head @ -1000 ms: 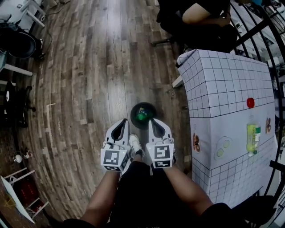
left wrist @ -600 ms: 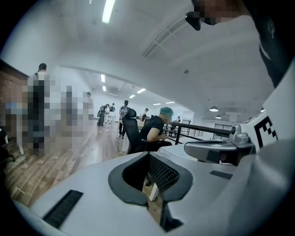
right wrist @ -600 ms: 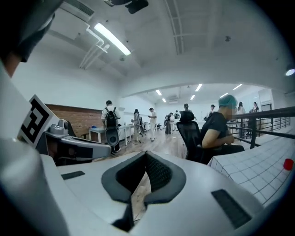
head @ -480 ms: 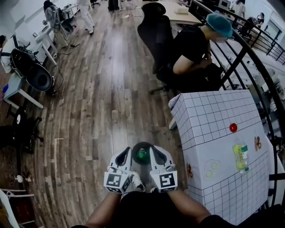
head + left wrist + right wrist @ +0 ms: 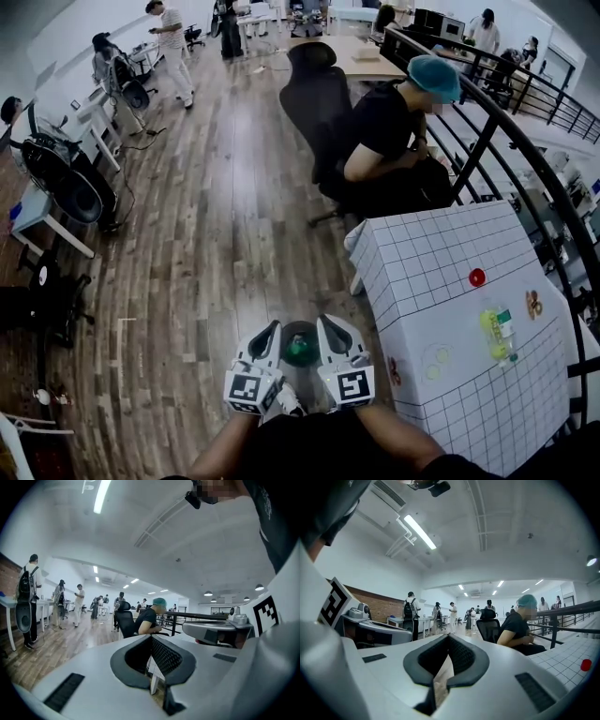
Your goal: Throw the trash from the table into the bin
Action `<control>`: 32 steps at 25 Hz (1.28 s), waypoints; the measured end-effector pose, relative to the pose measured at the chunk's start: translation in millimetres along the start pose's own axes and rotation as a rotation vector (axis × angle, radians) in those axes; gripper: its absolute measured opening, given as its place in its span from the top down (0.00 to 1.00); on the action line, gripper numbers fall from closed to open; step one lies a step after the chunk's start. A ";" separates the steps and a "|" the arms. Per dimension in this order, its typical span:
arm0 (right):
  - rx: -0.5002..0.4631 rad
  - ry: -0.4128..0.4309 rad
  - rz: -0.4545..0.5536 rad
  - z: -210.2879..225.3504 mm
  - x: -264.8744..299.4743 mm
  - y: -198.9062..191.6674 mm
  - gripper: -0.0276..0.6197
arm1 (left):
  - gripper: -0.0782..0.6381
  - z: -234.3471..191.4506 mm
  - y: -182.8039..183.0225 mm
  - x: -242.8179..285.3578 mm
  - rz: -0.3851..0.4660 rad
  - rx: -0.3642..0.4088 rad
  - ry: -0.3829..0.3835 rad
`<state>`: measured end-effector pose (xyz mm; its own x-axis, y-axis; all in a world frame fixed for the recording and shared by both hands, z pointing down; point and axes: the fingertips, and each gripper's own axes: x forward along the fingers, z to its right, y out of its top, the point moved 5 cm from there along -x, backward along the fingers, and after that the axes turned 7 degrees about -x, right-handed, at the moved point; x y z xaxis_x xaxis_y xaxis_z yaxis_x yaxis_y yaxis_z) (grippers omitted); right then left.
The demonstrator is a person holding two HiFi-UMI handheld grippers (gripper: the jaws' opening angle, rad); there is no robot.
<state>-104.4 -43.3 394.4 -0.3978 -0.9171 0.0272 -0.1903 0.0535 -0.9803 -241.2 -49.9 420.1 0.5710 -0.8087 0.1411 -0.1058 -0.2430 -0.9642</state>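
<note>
Grippers empty, trash on table
Our left gripper [image 5: 271, 330] and right gripper [image 5: 326, 326]: closed on nothing, near dark round bin [image 5: 300, 327]. The green-labelled clear plastic bottle [image 5: 497, 335] lies on white gridded table [image 5: 431, 253]; we judge it light, slick, crushable: pinch mid-body.

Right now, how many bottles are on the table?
1: a green bottle on the gridded table, nearer me than the red cap. The table's right edge is cut off.

The left forearm [image 5: 222, 454] and right forearm [image 5: 397, 444] reach forward side by side. The left gripper [image 5: 272, 330] and right gripper [image 5: 324, 326] are held close together, pointing ahead about level, each with its jaws closed together and empty.
</note>
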 end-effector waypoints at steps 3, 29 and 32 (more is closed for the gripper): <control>0.012 -0.007 0.025 1.7 -3.3 2.4 0.92 | 0.86 6.9 3.6 0.0 -0.002 0.020 -0.010; 0.092 -0.479 -0.090 191.3 -198.0 -57.0 0.92 | 0.86 250.5 -33.0 122.3 -0.093 0.155 -0.491; 0.096 -0.545 -0.097 206.1 -219.7 -62.1 0.92 | 0.86 272.4 -38.5 131.4 -0.117 0.166 -0.547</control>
<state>179.8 73.4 409.0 0.1439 -0.9889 0.0377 -0.1104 -0.0539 -0.9924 59.7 -0.9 414.7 0.9132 -0.3766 0.1556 0.0878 -0.1911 -0.9776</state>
